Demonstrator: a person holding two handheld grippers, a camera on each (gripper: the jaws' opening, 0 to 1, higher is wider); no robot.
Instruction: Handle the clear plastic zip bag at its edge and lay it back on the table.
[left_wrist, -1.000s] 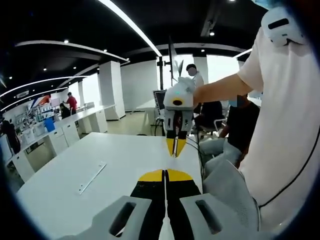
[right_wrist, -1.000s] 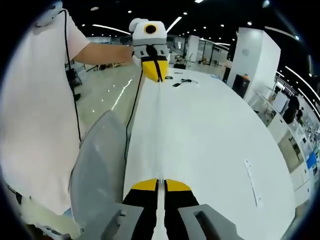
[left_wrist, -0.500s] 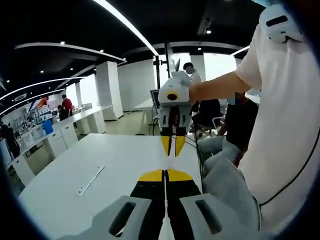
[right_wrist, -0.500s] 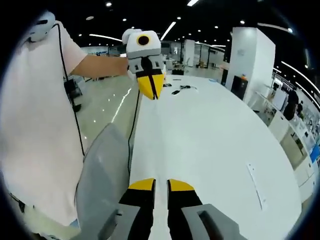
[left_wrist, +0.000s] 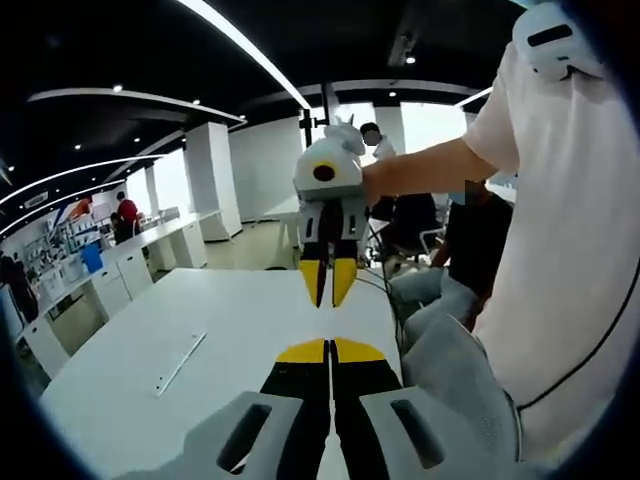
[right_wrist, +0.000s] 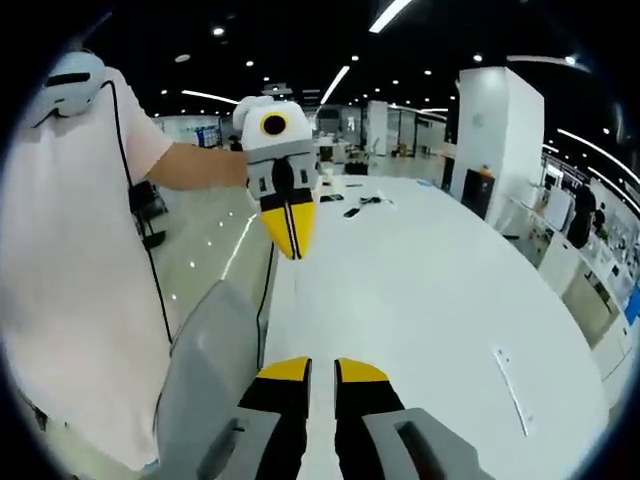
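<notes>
My right gripper (right_wrist: 321, 368) has parted its jaws and risen above the white table (right_wrist: 430, 280); my left gripper (left_wrist: 330, 350) stays pinched closed. I cannot make out the clear plastic zip bag, which is perhaps the pale strip (left_wrist: 180, 362) lying flat, already released.

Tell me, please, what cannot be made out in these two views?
- Flat strip on the table, left gripper view: too small to tell what it is.
- Left gripper: tips meet; anything clear pinched there is hidden.
- Dark items, right gripper view: too small.
</notes>
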